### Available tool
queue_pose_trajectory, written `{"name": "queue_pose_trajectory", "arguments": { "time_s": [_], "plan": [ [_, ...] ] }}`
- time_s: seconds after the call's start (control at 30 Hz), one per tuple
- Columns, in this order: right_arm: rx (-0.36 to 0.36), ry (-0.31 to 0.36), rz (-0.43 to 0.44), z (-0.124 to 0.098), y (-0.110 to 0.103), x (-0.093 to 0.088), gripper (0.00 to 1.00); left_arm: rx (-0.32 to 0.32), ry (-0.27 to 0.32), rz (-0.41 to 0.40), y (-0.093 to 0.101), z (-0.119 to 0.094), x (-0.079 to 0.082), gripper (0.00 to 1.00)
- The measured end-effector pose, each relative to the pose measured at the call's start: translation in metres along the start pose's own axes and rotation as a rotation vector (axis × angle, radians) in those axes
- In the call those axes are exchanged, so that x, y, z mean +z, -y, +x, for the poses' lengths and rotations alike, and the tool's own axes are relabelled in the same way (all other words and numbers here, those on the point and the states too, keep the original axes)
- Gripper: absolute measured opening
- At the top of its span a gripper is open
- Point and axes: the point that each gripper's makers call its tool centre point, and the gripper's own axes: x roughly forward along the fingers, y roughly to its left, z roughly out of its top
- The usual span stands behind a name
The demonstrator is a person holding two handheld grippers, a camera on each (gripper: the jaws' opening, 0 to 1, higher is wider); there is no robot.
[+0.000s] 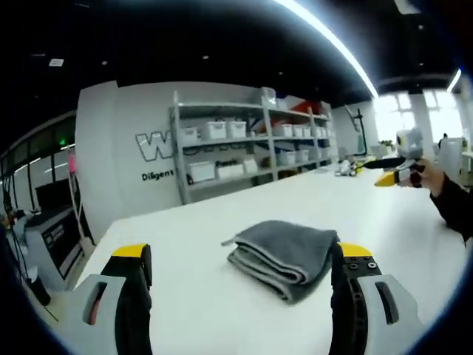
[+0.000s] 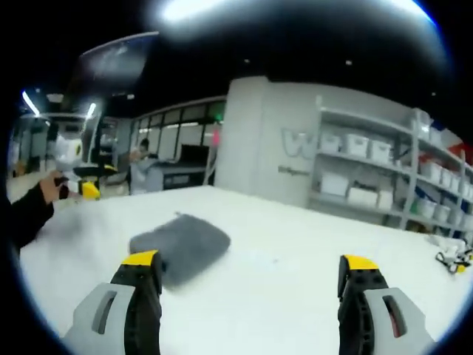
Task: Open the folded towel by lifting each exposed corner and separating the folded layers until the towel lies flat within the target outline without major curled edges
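We are holding both grippers over a white table [image 1: 222, 222] with their jaws spread wide and nothing between them. In the left gripper view, the left gripper [image 1: 240, 270] is hovering just short of the folded grey towel [image 1: 284, 255], which is lying on the table between the jaw tips, nearer the right-hand jaw; here we are seeing its stacked layers along the near edge and one corner poking out on the left. The right gripper [image 1: 395, 177] is showing at the far right of this view, held in a hand with a dark sleeve. In the right gripper view, the right gripper [image 2: 251, 270] is hanging above bare table, with the towel lying blurred just beyond its left-hand jaw. The left gripper [image 2: 85, 185] is appearing at the left edge. Shelving [image 1: 251, 140] with white bins is standing behind.
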Motion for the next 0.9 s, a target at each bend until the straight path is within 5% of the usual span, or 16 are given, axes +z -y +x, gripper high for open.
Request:
{"name": "queue_pose_trajectory", "arguments": {
  "time_s": [0.2, 0.57, 0.9],
  "plan": [
    [0.028, -0.006, -0.02, 0.005, -0.015, -0.006, 1.0, -0.012, -0.025, -0.013, 0.008, 0.007, -0.022, 1.0],
    [0.021, -0.003, 0.017, 0.016, -0.013, -0.017, 1.0, -0.014, -0.027, -0.015, 0.018, 0.019, -0.037, 0.98],
    [0.079, 0.0, 0.003, 0.04, -0.046, -0.031, 1.0, -0.032, -0.072, 0.021, 0.034, 0.033, -0.052, 0.94]
  ]
}}
